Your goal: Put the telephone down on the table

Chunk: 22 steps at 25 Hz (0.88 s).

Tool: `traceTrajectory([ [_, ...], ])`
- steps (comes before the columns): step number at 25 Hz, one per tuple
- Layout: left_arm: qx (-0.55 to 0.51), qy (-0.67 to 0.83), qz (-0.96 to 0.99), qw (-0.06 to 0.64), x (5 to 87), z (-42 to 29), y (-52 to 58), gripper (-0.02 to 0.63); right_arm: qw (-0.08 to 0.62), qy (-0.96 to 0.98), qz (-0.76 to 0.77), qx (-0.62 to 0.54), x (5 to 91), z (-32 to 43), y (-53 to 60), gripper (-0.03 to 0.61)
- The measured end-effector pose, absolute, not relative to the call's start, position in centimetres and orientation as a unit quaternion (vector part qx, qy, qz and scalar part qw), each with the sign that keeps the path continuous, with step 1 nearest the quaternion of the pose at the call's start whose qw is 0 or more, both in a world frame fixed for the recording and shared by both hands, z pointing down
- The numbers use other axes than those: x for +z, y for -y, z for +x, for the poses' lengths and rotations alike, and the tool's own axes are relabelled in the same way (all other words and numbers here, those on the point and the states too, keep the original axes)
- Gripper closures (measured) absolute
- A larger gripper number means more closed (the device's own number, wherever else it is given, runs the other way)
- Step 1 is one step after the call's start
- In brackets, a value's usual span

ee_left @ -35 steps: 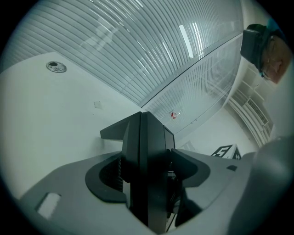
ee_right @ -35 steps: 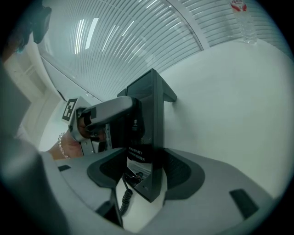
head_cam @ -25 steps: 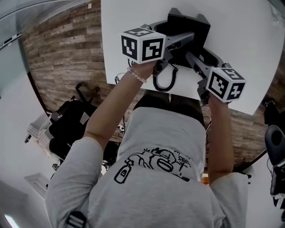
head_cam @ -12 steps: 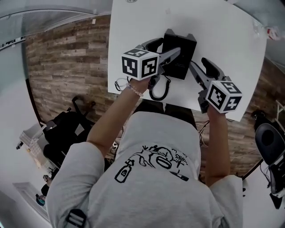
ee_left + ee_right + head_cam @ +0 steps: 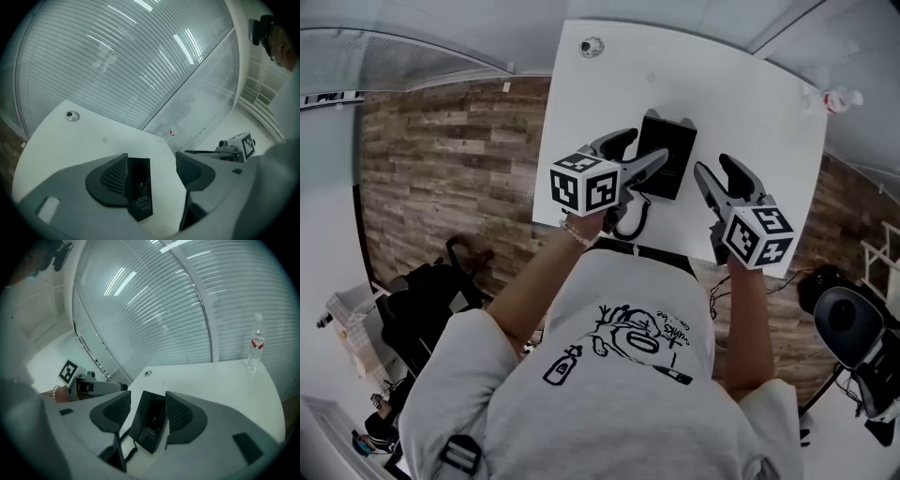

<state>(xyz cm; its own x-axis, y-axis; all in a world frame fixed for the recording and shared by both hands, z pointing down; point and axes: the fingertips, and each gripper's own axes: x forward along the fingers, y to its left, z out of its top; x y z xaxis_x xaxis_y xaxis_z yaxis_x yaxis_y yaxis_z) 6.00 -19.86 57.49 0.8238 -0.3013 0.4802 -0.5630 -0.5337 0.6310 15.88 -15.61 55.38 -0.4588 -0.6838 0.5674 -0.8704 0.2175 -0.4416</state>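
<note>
The telephone (image 5: 670, 150) lies flat on the counter (image 5: 759, 103), below and ahead of me, its long axis pointing away. My left fingers (image 5: 647, 165) hang released over its left edge and are the nearer pair. My right fingers (image 5: 737, 175), just narrowed slightly, are apart and hold nothing.

cord (image 5: 643, 216) half hidden, bottle (image 5: 253, 348) label illegible

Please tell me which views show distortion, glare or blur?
Head view: the wide lens curves the table edges; the light is even and the telephone is sharp. Left gripper view: dark rounded corners, with bright streaks of glare on the blinds. Right gripper view: the same dark corners and streaks; the bottle is small but clear.
</note>
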Motion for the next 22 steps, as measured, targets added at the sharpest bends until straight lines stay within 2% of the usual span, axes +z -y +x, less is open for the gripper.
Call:
traceTrajectory([
  [3,0.144,0.251,0.87,0.4,55.0,5.8,19.5,0.299,0.133,0.778,0.507,0.346,53.3,15.4,15.4,0.362],
  [12,0.102,0.241,0.899,0.35,48.0,5.6,19.1,0.398,0.143,0.801,0.521,0.259,47.0,15.0,14.9,0.401],
  [22,0.039,0.256,0.936,0.237,38.2,3.5,15.9,0.463,0.125,0.808,0.555,0.155,38.2,14.1,12.6,0.436],
])
